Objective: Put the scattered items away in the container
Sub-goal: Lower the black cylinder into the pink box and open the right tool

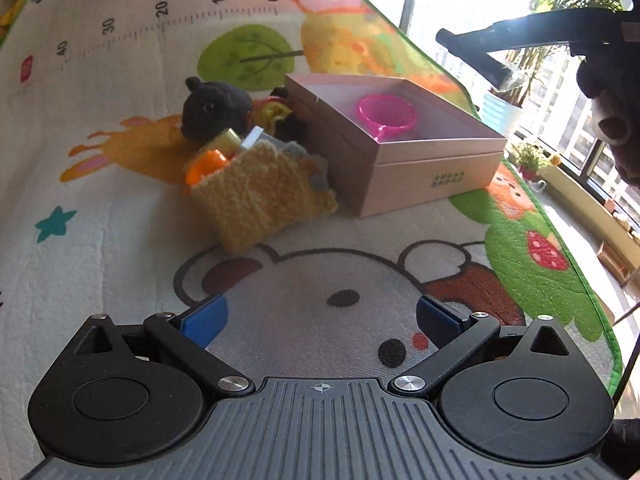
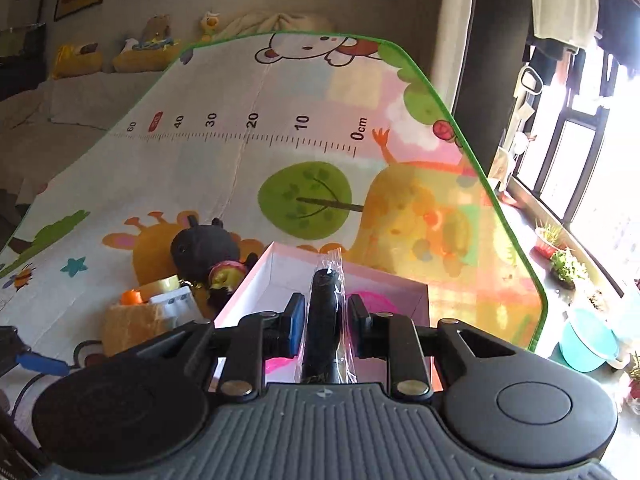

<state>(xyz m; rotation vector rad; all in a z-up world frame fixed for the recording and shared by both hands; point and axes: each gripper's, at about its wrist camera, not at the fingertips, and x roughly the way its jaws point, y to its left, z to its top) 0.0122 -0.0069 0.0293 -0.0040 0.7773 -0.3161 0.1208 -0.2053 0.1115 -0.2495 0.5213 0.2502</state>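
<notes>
A pink cardboard box (image 1: 436, 168) stands open on the play mat, with a pink plastic cup (image 1: 386, 115) inside. My right gripper (image 2: 325, 320) is shut on a black tool in a clear wrapper (image 2: 326, 308) and holds it above the box (image 2: 256, 280). In the left wrist view that tool (image 1: 476, 46) hangs high at the upper right. My left gripper (image 1: 320, 320) is open and empty, low over the mat in front of the box. A yellow knitted pouch (image 1: 260, 200), an orange item (image 1: 204, 166), a white item (image 1: 252, 138) and a black plush toy (image 1: 214, 110) lie left of the box.
The mat (image 1: 120, 200) has a green border and ends at the right near a window ledge with potted plants (image 1: 528, 160). A teal basin (image 2: 588, 340) stands on the floor to the right. A sofa with cushions (image 2: 80, 64) is behind the mat.
</notes>
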